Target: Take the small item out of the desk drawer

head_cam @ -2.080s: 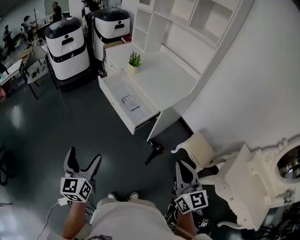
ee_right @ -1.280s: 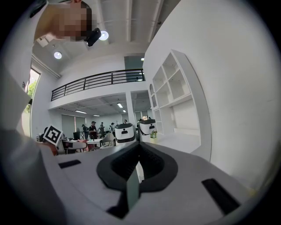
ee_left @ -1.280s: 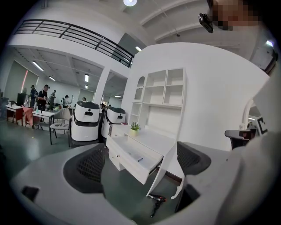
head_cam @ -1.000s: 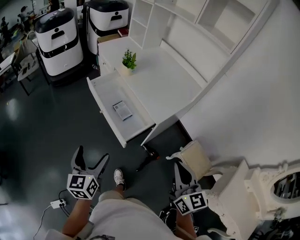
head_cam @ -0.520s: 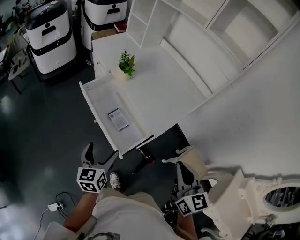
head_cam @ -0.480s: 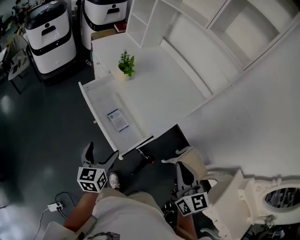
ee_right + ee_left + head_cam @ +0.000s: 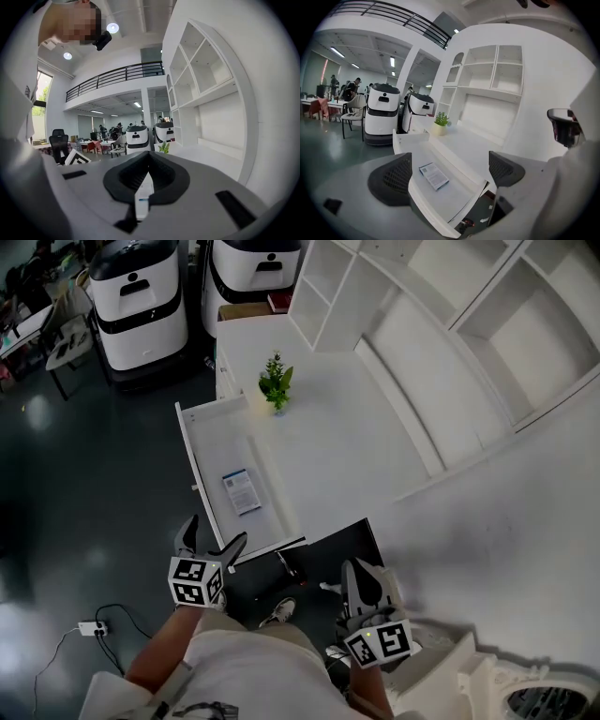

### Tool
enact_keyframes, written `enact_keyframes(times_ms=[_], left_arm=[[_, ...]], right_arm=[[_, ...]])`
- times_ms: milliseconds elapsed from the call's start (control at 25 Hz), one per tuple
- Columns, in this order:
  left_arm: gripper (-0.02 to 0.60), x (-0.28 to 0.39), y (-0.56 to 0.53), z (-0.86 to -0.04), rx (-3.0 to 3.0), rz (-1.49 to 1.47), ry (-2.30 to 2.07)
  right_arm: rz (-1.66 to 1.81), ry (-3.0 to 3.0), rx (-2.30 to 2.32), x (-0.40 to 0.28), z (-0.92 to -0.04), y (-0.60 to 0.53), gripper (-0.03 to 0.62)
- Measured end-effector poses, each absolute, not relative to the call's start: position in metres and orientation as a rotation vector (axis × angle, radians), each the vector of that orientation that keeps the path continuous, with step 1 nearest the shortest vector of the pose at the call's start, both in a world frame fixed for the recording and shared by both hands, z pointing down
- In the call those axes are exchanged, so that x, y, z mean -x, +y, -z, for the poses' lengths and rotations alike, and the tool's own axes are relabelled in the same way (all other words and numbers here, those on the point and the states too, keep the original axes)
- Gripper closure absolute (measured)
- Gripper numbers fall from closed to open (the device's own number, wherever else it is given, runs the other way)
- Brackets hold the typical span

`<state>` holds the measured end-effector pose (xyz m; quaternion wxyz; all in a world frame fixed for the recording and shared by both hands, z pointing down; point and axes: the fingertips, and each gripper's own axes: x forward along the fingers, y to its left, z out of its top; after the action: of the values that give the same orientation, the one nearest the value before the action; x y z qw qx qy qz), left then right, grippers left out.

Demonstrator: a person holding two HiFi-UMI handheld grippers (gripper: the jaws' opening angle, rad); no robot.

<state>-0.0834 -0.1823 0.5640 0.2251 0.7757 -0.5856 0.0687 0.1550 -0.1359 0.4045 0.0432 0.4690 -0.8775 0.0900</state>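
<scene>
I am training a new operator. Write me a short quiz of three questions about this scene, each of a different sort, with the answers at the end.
1. True or false: the small item lies flat in the open drawer, and no gripper touches it.
2. Of the left gripper and the right gripper, which has its jaws wide apart? A) the left B) the right C) both
3. In a few words: what stands on the desk near the far end of the drawer?

Key
1. True.
2. A. The other one is shut and holds nothing.
3. A potted plant.
</scene>
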Motion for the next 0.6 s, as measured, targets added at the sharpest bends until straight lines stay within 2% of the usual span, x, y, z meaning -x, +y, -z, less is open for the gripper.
enact_keyframes(times_ms=[280, 600], left_arm=[[0.084, 0.072, -0.227, -0.6, -1.991, -0.262, -1.758], [0.084, 0.071, -0.284, -0.645, -1.899, -0.336, -1.807]], right_arm=[[-0.284, -2.746, -1.223, -0.17, -0.411, -0.176, 0.585], [-0.354, -2.699, -1.201, -0.186, -0.44, -0.194, 0.585]])
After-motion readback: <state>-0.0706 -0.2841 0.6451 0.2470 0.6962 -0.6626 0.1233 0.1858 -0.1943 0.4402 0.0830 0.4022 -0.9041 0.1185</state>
